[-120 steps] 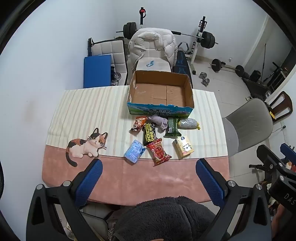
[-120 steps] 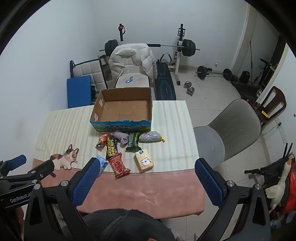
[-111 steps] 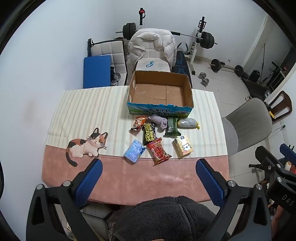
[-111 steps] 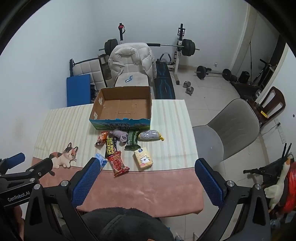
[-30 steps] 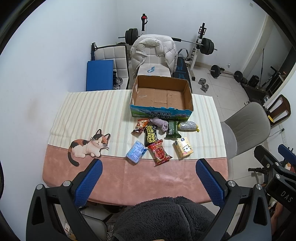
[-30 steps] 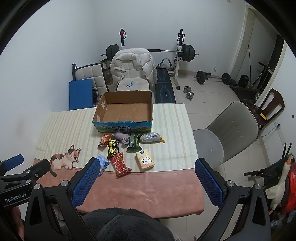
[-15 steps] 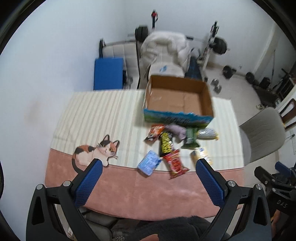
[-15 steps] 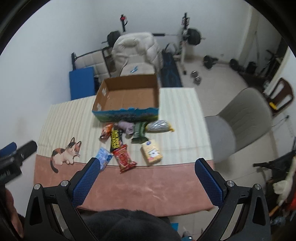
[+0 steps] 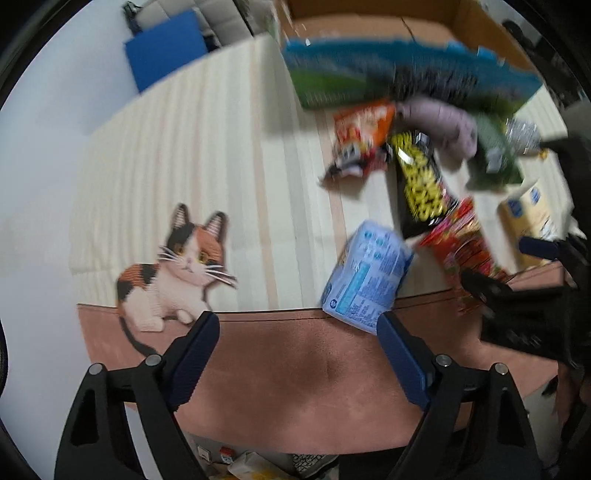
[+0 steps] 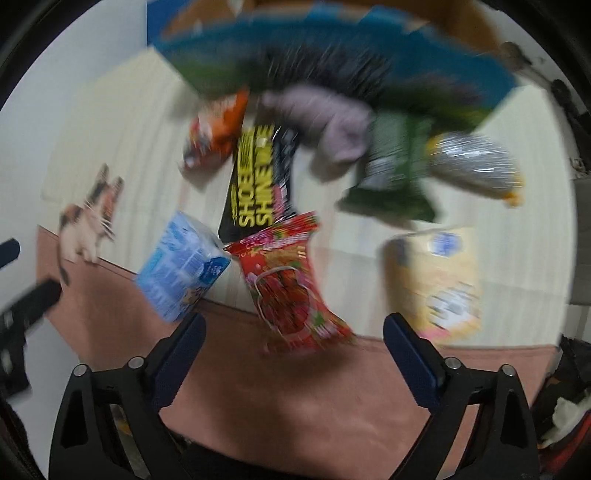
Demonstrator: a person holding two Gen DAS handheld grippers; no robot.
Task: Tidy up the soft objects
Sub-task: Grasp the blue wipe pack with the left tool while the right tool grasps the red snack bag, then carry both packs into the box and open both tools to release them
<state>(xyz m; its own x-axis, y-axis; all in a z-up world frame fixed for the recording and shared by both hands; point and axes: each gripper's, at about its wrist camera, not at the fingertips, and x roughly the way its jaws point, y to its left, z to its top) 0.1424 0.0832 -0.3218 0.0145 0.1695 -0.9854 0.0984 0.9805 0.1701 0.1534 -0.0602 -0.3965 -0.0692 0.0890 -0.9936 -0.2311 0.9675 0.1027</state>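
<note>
Pink cloth (image 9: 314, 387) right under both tools, so could easily get pinched along with a pack and drag the whole pile. Left gripper (image 9: 295, 326) released, jaws wide though just been narrowing, nothing between them, blue pack (image 9: 369, 273) just ahead by the right finger. Right gripper (image 10: 293, 323) same deal: gaping, just been closing a little, nothing caught, red pack (image 10: 291, 284) just in front. Heavy blur, so probably coming in fast; might shove the blue pack instead of grabbing it. Red pack touching the black pack (image 10: 258, 177), so some risk of snagging both. Grippers near each other too, could bump. As for containers: one cardboard box (image 9: 369, 26) at the back, looks empty from the visible bit of floor, every soft item outside it, grey plush (image 10: 332, 122) right at its front wall.
</note>
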